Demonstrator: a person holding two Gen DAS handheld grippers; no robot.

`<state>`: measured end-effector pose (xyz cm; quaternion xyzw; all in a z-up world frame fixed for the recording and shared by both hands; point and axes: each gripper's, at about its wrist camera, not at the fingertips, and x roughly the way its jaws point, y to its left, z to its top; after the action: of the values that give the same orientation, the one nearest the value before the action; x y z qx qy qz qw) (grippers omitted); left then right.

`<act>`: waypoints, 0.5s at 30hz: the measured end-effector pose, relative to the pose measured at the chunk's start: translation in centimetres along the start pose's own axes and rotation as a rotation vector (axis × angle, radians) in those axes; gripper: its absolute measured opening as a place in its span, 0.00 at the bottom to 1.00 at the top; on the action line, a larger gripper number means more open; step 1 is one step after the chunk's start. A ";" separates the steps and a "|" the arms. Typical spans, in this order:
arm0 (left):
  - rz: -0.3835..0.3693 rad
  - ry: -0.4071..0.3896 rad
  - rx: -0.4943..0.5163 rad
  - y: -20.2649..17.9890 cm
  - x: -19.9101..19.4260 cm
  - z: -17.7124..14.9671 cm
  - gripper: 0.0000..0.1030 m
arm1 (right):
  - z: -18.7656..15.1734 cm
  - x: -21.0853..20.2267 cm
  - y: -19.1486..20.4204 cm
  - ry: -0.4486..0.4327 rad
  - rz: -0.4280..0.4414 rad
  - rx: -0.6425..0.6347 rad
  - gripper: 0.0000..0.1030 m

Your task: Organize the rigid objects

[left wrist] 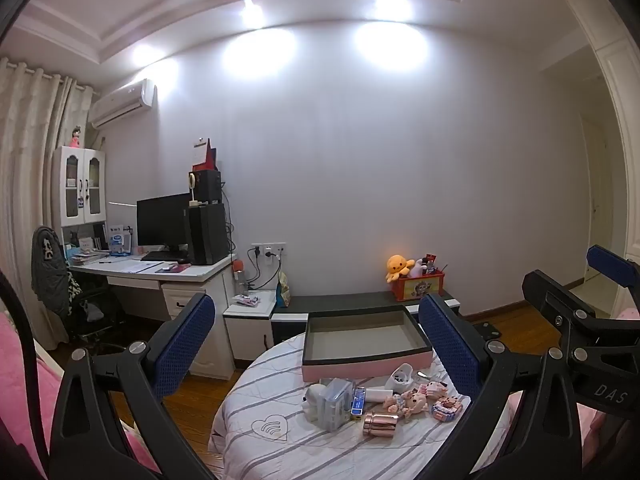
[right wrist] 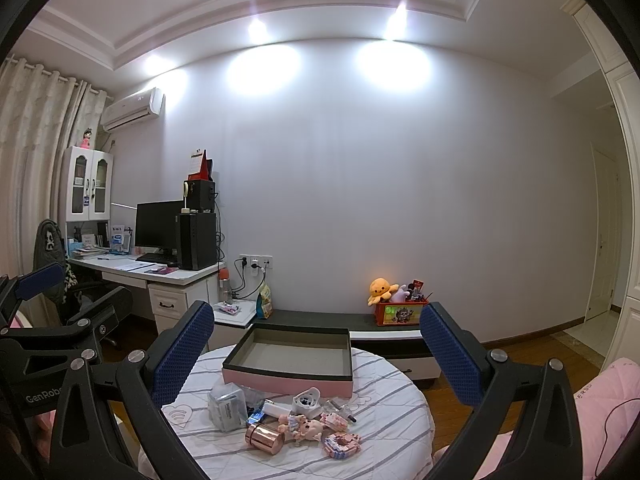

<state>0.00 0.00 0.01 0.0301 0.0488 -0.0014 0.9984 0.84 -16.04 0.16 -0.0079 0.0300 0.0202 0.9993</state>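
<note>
Two dimple-padded grippers, left (left wrist: 316, 344) and right (right wrist: 316, 348), gaping wide, hovering over rectangular pink-walled tray (left wrist: 362, 368), glossy copper cylinder (left wrist: 379, 423).

We read "DAS" on the right gripper (left wrist: 612, 268) body at four o'clock in the left wrist view, and "GenRob", cut off, on the left gripper (right wrist: 40, 284) body at eight o'clock in the right wrist view.

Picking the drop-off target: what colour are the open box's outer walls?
Pink, with a dark rim, on the shallow rectangular cardboard box; clearest in the right wrist view.
</note>
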 end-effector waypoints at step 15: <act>0.000 -0.006 -0.002 0.0 0.0 0.0 1.00 | 0.2 -0.4 0.0 -0.005 0.006 -0.004 1.00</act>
<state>0.03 -0.01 0.00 0.0290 0.0459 -0.0014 0.9985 0.41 -16.03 0.39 -0.0098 0.0276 0.0233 0.9993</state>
